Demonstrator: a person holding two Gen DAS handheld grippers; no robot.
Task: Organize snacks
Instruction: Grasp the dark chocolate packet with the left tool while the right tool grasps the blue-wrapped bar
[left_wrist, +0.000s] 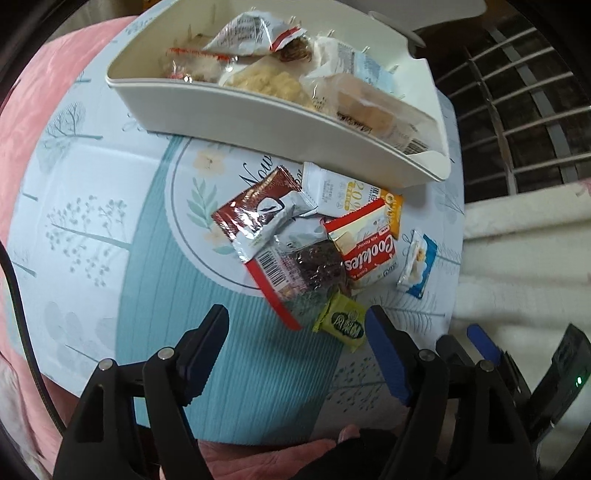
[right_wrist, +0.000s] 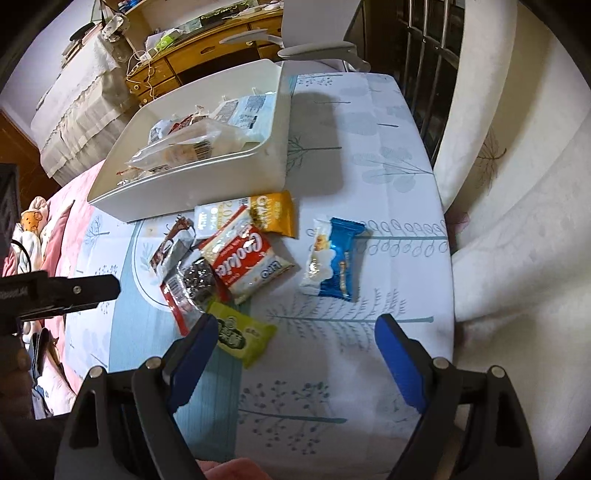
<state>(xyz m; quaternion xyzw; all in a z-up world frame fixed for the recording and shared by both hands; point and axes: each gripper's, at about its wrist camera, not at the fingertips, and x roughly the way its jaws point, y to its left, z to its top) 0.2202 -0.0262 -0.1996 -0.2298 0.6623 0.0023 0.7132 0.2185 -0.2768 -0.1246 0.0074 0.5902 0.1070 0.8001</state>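
Both grippers hang above the table with jaws spread wide and nothing between them: the left gripper (left_wrist: 295, 325) above the teal band of the patterned blue-and-white tablecloth (left_wrist: 96, 177), the right gripper (right_wrist: 295, 332) nearer the cloth's edge. Before them lies a loose heap of snacks: a green square packet (right_wrist: 242, 336) closest, a red-and-white Cookies pack (right_wrist: 247, 258), a dark clear-wrapped snack with red trim (left_wrist: 310, 269), and a blue-and-white wrapped snack (right_wrist: 334, 256) lying apart. Beyond the heap sits a cream plastic bin (left_wrist: 258, 122) already holding several wrapped snacks.
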